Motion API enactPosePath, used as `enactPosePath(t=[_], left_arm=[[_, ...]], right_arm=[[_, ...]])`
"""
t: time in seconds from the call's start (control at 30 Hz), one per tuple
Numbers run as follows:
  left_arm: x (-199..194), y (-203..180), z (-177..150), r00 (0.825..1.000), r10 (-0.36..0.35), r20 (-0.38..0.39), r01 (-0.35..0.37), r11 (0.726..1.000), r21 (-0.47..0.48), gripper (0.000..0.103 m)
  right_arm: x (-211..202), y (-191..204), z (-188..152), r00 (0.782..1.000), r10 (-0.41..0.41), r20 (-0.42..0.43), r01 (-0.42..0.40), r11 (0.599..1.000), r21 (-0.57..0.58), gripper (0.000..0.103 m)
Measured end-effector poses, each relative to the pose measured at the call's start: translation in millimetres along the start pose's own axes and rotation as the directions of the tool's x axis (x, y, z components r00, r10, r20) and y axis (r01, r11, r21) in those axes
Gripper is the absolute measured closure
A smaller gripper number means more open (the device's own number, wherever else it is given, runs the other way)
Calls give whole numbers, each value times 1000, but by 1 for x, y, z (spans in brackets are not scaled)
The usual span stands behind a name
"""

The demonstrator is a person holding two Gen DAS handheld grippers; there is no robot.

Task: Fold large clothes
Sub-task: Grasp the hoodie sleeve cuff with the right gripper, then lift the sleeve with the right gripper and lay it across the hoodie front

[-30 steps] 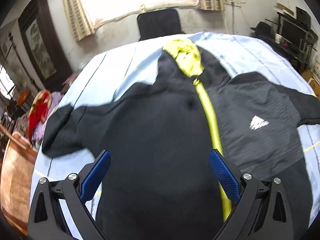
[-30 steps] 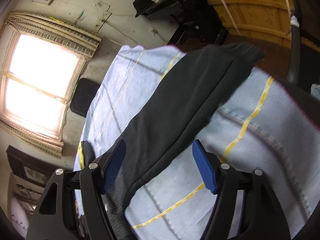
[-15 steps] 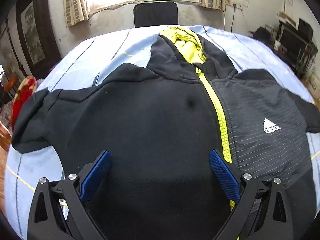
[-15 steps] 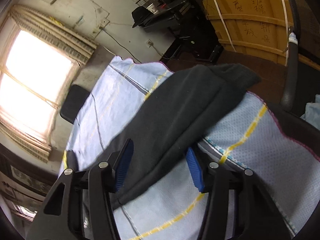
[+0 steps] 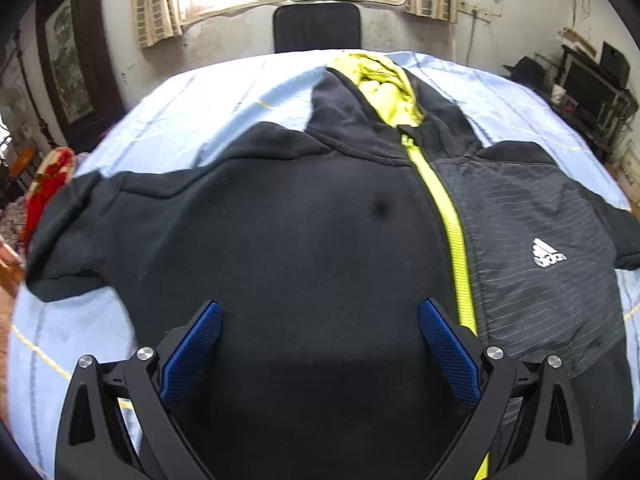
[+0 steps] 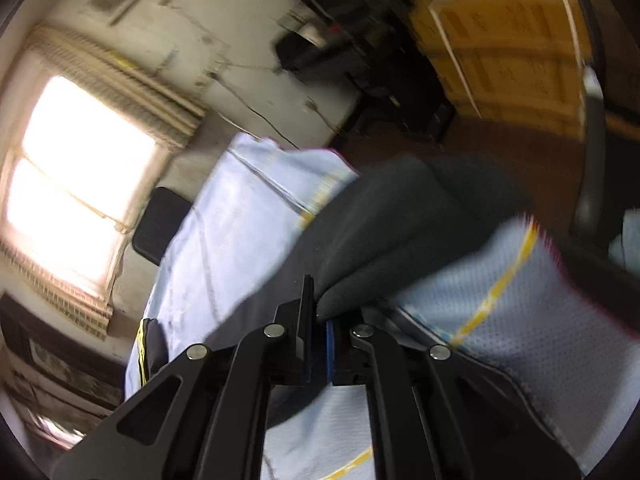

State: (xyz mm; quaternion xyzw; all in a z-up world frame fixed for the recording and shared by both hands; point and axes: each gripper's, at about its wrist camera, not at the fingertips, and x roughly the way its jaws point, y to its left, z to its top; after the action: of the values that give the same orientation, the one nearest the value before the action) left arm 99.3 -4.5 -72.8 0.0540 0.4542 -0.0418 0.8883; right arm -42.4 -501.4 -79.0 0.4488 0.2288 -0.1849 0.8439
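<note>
Right wrist: right tool (image 6: 318,320) clamped on jacket sleeve (image 6: 400,240) (blurred); left tool (image 5: 320,320) wide, empty.

Your black hoodie (image 5: 304,248) lies face up, spread flat on the light blue sheet (image 5: 192,120): yellow-green zipper (image 5: 448,216) closed, hood lining yellow-green, white logo (image 5: 549,255) on the striped chest panel. One sleeve (image 6: 404,216) bunched and pinched, lifted.

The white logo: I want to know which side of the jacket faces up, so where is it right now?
In the left wrist view the white logo sits on the striped chest panel, right of the yellow zipper, facing up.
</note>
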Motion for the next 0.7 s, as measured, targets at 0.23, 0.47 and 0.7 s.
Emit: enactPosePath(t=[0.23, 0.47, 0.7], left_arm=[[-43, 12, -7, 991, 83, 106, -90, 993, 70, 4], [-35, 50, -16, 992, 65, 107, -62, 997, -38, 4], [-45, 73, -15, 991, 34, 131, -21, 995, -100, 4]], right_arm=[[-31, 65, -15, 992, 105, 63, -85, 963, -257, 99], [-47, 113, -49, 990, 128, 51, -94, 896, -435, 99], [-46, 158, -78, 993, 115, 6, -95, 844, -528, 99]])
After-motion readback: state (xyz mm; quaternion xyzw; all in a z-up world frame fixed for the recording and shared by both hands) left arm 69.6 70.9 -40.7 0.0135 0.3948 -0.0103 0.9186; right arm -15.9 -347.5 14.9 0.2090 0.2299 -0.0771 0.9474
